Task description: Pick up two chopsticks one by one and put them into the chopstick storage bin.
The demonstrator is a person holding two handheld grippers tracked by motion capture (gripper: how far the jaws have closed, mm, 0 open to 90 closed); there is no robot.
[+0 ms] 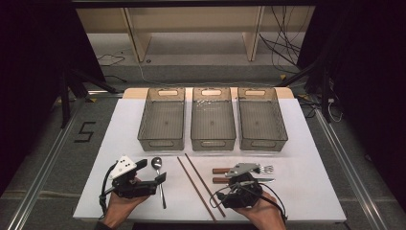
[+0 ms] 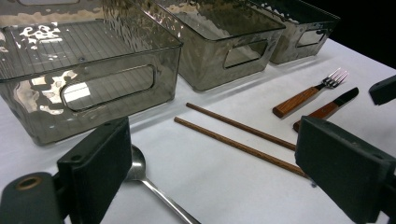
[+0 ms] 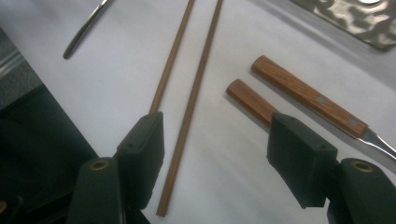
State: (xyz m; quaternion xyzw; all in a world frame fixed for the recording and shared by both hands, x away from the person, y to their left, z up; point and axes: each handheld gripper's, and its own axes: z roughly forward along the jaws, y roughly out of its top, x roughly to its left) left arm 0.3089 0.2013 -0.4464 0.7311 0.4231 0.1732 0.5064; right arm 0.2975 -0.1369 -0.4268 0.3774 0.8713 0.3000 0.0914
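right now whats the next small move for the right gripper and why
Probably lower the right gripper and close it on the nearer thin brown wooden chopstick. Its jaws stand open with that chopstick lying between them on the white table, untouched, and the second wooden chopstick lies just beside one jaw.

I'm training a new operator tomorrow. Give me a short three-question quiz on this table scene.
1. How many bins stand on the table?
2. True or false: the right gripper is clamped on the fork.
3. Which lies nearest the left gripper: A spoon, B knife, C chopsticks?

Key: 1. Three. 2. False: its jaws are open over a chopstick. 3. A.
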